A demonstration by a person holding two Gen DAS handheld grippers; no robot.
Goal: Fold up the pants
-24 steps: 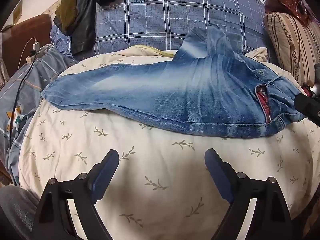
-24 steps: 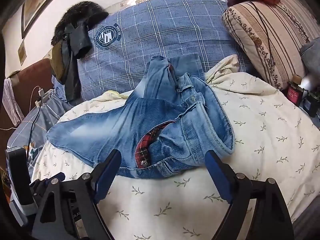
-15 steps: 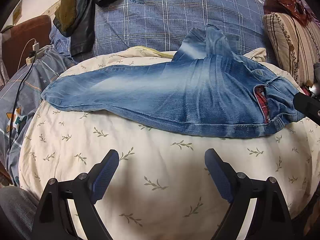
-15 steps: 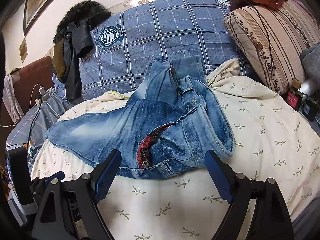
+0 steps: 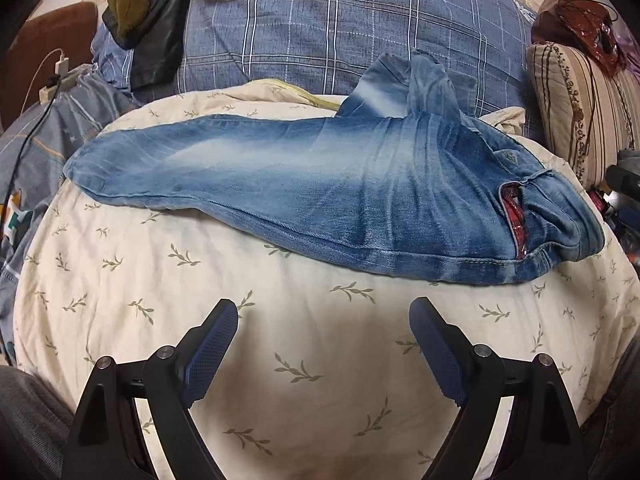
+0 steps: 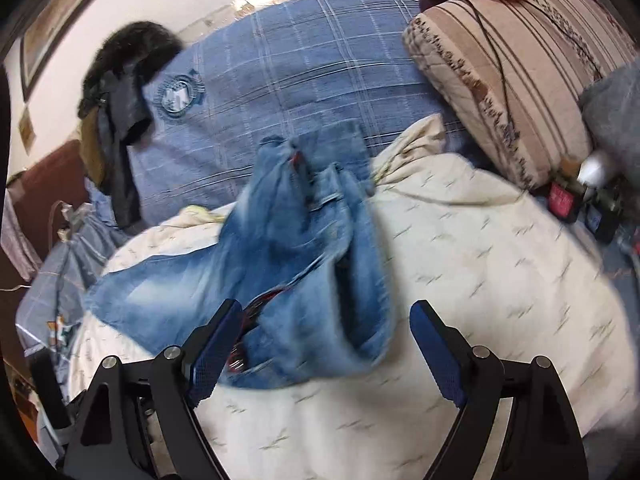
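Note:
Faded blue jeans (image 5: 320, 188) lie across a cream leaf-print quilt (image 5: 280, 340), one leg stretched to the left, the waistband with red plaid lining at the right. The other leg bends up against the blue pillow. My left gripper (image 5: 324, 316) hovers open over bare quilt, short of the jeans' near edge. In the blurred right wrist view the jeans (image 6: 304, 272) show waist-first, and my right gripper (image 6: 326, 320) stands open with the waistband lying between its wide-spread fingers, pads not touching the cloth.
A blue plaid pillow (image 5: 340, 28) with a dark jacket (image 5: 152, 20) on it lies behind the jeans. A striped beige cushion (image 6: 512, 80) sits at the right, with small bottles (image 6: 580, 196) beside it. A charger cable (image 5: 36, 92) lies at the left.
The right gripper has moved forward over the jeans, so the waistband now lies between its fingers. The left gripper has shifted only slightly.

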